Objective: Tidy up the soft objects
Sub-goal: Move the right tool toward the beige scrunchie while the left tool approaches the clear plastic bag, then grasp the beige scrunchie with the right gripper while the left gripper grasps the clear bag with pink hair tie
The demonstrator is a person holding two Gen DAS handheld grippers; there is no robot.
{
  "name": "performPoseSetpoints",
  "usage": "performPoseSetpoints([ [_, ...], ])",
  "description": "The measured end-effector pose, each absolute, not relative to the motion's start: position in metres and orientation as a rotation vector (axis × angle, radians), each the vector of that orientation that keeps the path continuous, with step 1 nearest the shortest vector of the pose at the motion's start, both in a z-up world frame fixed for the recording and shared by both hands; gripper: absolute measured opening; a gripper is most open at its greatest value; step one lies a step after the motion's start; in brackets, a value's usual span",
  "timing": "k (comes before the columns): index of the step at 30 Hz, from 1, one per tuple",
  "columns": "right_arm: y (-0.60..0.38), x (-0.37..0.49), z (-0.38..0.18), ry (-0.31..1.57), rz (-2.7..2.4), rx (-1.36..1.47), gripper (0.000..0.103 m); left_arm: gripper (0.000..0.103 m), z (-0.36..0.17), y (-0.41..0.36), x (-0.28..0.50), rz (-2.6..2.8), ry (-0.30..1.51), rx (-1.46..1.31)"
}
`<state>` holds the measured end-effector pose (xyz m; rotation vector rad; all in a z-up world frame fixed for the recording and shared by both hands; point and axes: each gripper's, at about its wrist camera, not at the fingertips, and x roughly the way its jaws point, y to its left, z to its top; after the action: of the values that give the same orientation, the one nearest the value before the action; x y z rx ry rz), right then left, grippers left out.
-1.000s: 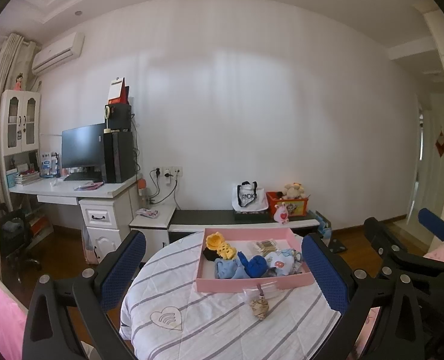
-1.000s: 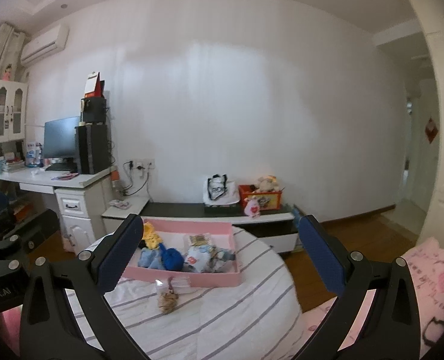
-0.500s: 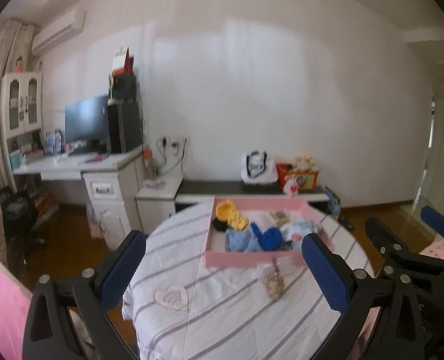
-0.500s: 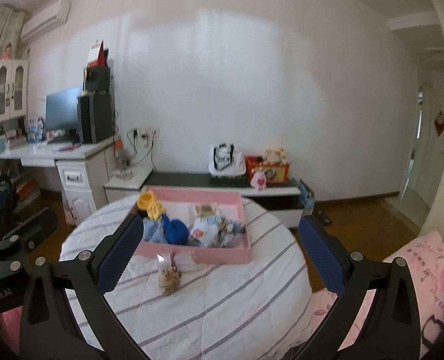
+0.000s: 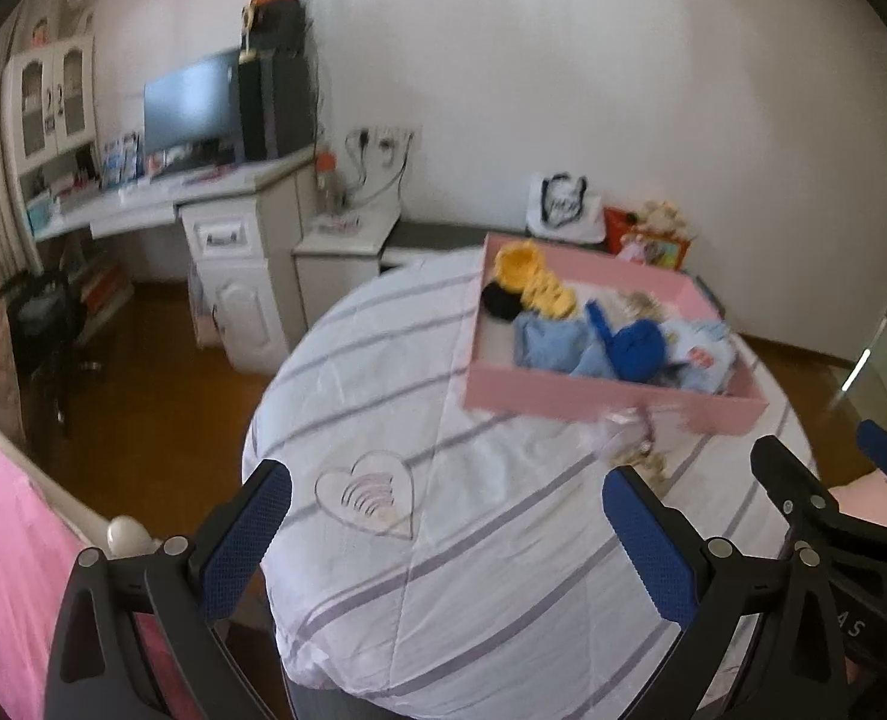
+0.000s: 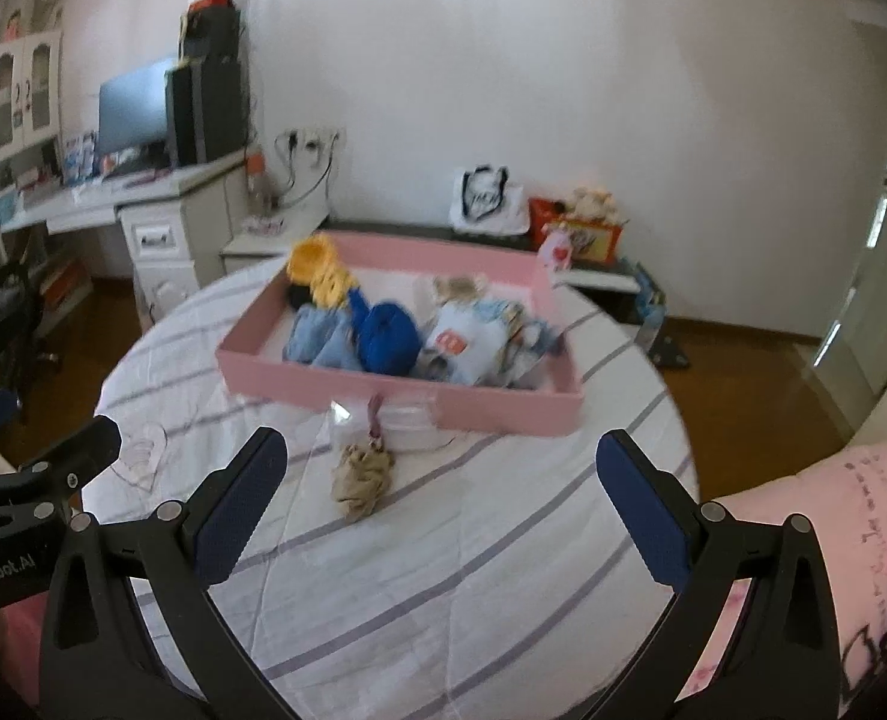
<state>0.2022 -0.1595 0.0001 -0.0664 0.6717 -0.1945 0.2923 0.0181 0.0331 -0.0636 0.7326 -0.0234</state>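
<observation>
"robot.ai" lettering on left hand-held gripper [image 6: 41,468]; both hand-held grippers wide, empty

We see a tray [image 6: 383,387] toward the far side of the round worktop [image 6: 443,540], with soft items [image 6: 383,336] piled in it. Just before its near wall lies a small tasselled bundle [image 6: 362,474]. Behind the worktop, a desk [image 6: 143,192] stands left.

Both wrist cameras are looking down across the striped counter [image 5: 443,570] toward the far wall, sharing the pink tray [image 6: 395,387]; the right one is sitting nearer it
</observation>
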Motion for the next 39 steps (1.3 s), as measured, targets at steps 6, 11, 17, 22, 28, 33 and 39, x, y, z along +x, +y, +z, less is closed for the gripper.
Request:
performPoseSetpoints([
  [6, -0.146, 0.225, -0.027, 0.755, -0.168, -0.096, 0.103, 0.103, 0.001, 0.030, 0.327, 0.037, 0.819, -0.070],
  [11, -0.137, 0.244, -0.050, 0.812, -0.134, -0.116, 0.103, 0.103, -0.021, 0.035, 0.356, 0.084, 0.881, -0.068],
  [17, -0.129, 0.266, -0.075, 0.891, -0.089, -0.110, 0.084, 0.103, -0.047, 0.041, 0.379, 0.095, 0.936, -0.073],
  [22, -0.127, 0.280, -0.098, 0.974, -0.078, -0.091, 0.050, 0.103, -0.060, 0.046, 0.386, 0.094, 0.961, -0.064],
  [28, -0.142, 0.277, -0.098, 0.971, -0.076, -0.048, 0.024, 0.103, -0.065, 0.042, 0.389, 0.085, 0.976, -0.056],
  [33, -0.171, 0.268, -0.094, 0.967, -0.080, 0.025, 0.023, 0.103, -0.065, 0.024, 0.391, 0.050, 0.981, -0.028],
  [39, -0.217, 0.256, -0.088, 0.958, -0.139, 0.087, 0.023, 0.103, -0.065, -0.014, 0.394, -0.023, 0.988, 0.032],
])
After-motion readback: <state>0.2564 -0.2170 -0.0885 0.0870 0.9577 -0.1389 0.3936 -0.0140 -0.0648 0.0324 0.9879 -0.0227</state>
